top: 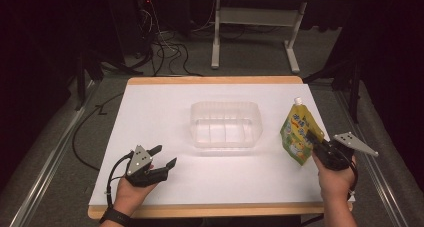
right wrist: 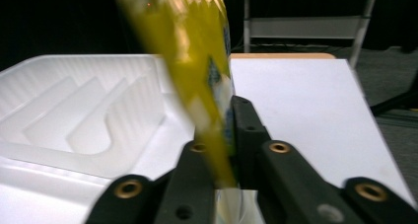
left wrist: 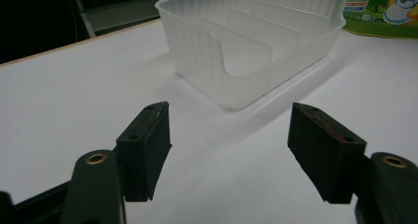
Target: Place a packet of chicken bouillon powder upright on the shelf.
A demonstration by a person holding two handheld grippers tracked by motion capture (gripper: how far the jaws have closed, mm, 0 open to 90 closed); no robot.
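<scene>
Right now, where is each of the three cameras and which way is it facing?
High view: above the near table edge, looking forward and down; forearms, left gripper, right gripper.
Left gripper view: low over the table, along open jaws toward the clear bin.
Right gripper view: along jaws clamping the yellow pouch.
All three share bin and pouch.

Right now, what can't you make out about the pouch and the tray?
- Pouch print: too small in the high view, blurred in the right gripper view.
- Pouch spout: cut off by the top edge in the right gripper view.
- Tray far end: cut off by the top edge in the left gripper view.
- Right gripper pads: hidden by the pouch.
</scene>
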